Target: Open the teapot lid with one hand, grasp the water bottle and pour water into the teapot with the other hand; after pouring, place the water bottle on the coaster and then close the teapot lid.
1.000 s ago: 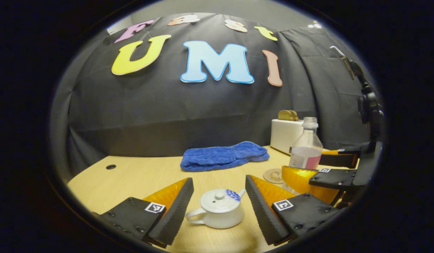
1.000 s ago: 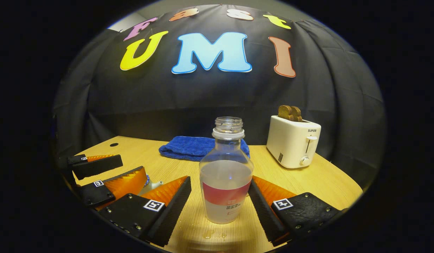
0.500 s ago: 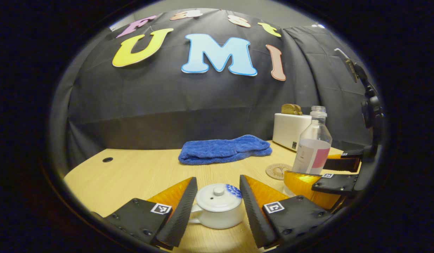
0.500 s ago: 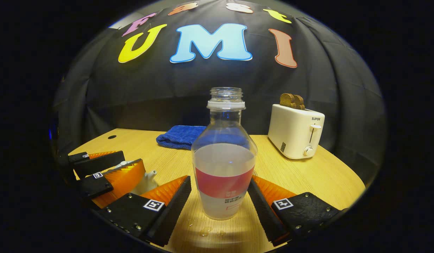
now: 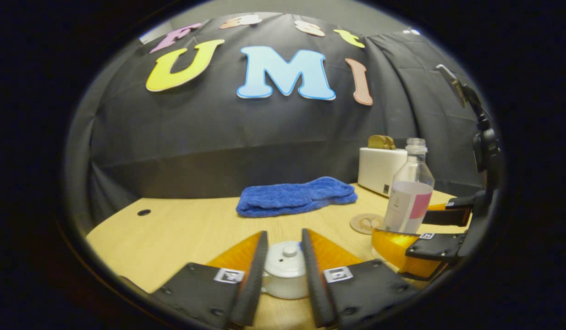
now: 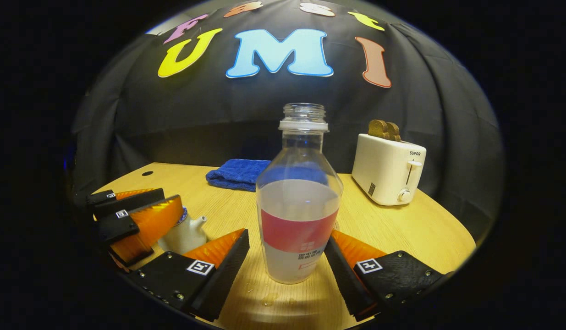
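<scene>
Pinching one teapot lid [image 5: 285, 259], left gripper [image 5: 284, 236] fingers [image 5: 253, 279]; right gripper [image 6: 286, 237] fingers [image 6: 223, 270] wide around one water bottle [image 6: 299, 206].

The coaster [image 5: 365, 223] lies on the table [image 5: 173, 229] between cloth [image 5: 296, 197] and water bottle [image 5: 409, 192].

Left gripper [image 5: 284, 275]: two wedge-shaped fingers with ribbed inner faces, on dark plates with small screws, a square black-and-white marker at each plate's twelve o'clock edge. Right gripper [image 6: 286, 268]: matching wedges, screwed plates, one square marker on each.
</scene>
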Motion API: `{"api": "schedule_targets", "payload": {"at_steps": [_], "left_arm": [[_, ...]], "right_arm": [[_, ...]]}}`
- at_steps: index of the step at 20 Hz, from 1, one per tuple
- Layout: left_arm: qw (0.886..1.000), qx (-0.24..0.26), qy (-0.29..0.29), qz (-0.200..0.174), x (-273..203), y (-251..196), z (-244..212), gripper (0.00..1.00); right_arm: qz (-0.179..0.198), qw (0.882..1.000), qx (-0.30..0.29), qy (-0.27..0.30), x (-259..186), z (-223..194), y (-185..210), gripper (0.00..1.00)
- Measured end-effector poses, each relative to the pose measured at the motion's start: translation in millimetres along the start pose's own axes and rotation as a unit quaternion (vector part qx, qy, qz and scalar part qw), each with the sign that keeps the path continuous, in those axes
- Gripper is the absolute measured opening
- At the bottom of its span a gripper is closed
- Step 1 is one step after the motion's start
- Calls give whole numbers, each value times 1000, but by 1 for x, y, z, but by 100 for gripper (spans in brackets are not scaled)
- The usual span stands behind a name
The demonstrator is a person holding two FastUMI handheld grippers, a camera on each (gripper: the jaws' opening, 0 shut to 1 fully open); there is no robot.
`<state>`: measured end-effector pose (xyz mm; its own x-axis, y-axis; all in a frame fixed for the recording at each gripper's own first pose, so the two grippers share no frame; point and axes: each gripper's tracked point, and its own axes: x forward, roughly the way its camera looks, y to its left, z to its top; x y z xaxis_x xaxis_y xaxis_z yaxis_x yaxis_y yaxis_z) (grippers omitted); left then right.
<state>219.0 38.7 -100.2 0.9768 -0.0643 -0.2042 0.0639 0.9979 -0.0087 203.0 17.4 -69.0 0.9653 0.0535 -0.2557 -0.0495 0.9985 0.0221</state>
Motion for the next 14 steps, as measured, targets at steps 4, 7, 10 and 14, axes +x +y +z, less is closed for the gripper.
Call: {"api": "schedule_targets", "payload": {"at_steps": [4,7,10,14], "left_arm": [[1000,4,-4,-1,-2,-2,5,33],[1000,7,-3,-1,0,-5,1,20],[1000,-8,-13,-6,-1,-4,3,16],[999,-24,-25,-9,-4,-3,8,15]], "right_arm": [[3,1000,5,1,-1,1,1,97],[5,1000,10,2,-1,0,1,97],[9,1000,18,3,-2,1,1,96],[6,1000,18,6,0,-2,-2,96]]}}
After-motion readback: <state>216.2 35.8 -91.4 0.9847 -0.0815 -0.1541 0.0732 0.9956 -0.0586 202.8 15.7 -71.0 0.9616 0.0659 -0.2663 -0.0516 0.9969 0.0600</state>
